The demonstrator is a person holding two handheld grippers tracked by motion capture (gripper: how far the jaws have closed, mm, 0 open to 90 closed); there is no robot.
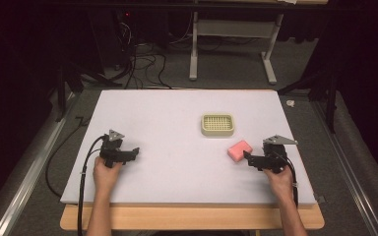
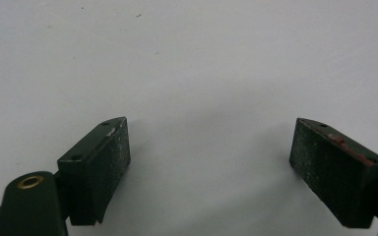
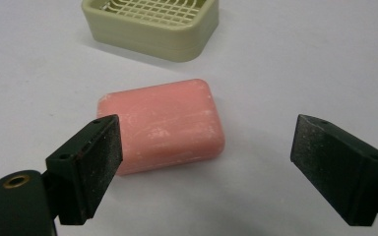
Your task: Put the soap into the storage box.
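Though unclasped, pink soap [image 3: 163, 125] ahead of spread jaws.

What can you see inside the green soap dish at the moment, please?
Inside the green soap dish there is a grid-like rack and nothing resting on it. The pink soap lies apart on the white table, before the open right claw. What lies beneath the rack is hidden.

In the right gripper view we see the soap dish [image 3: 152, 29] cut off by the top edge, so its far rim is lost. One jaw pad [image 3: 86, 167] hides the pink soap bar's [image 3: 170, 123] near left corner. In the high view, both forearms [image 1: 98, 211] run off the bottom edge.
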